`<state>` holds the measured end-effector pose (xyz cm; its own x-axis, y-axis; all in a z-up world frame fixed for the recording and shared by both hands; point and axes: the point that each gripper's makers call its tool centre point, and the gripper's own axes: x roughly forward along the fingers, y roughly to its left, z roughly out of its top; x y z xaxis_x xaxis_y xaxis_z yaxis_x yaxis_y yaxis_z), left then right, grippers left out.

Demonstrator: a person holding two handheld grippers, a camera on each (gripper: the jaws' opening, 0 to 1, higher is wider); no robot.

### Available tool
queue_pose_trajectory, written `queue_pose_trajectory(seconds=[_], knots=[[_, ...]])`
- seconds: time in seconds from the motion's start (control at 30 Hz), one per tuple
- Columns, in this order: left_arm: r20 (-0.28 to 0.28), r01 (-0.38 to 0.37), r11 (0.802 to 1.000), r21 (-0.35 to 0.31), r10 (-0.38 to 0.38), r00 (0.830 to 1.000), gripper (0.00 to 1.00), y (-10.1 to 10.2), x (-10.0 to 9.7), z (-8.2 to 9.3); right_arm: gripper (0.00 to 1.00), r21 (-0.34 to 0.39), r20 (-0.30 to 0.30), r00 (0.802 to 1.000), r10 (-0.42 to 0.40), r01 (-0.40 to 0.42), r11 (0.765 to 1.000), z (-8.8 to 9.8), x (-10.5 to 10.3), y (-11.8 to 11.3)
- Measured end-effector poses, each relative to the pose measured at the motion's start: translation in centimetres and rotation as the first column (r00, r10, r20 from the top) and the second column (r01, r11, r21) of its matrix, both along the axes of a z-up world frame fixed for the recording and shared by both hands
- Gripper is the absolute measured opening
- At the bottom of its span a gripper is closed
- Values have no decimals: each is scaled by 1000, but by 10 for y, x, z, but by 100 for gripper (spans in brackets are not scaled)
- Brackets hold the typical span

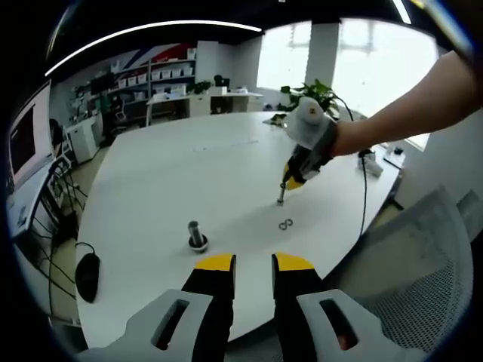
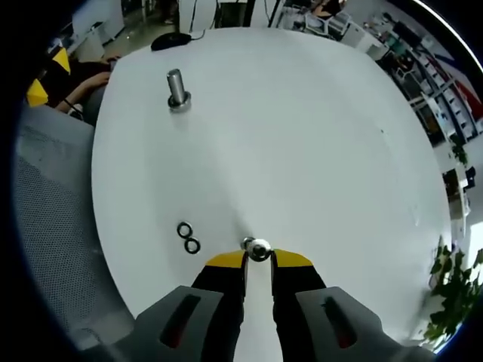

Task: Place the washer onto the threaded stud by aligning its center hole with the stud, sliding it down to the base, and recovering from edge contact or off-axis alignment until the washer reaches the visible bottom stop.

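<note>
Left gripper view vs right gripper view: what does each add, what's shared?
Left gripper view adds: a person's forearm carrying the right tongs, and the left tongs open, holding nothing. Right gripper view adds: the right tongs close up, shut on a small shiny metal part, likely a washer. Shared: white table, upright stud, two loose washers lying flat.

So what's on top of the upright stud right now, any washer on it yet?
Nothing: the stud stands bare on the table. Two washers lie flat apart from it. The right claw grips a small metal piece.
</note>
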<state>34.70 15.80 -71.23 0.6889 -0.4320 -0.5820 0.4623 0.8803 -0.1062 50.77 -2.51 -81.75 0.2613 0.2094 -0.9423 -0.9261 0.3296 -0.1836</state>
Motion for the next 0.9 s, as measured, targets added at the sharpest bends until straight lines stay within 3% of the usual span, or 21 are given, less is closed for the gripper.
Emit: queue_pose_trajectory(seconds=[0.5,0.9], knots=[[-16,-9,1000,4,9,1000,16,2,-1,-3,14,7,-79,994,-80,81,997,-38,-5,-5],[-22,-21,1000,12,21,1000,16,5,0,-5,14,19,-89,991,-104,106,994,-37,-6,-8]])
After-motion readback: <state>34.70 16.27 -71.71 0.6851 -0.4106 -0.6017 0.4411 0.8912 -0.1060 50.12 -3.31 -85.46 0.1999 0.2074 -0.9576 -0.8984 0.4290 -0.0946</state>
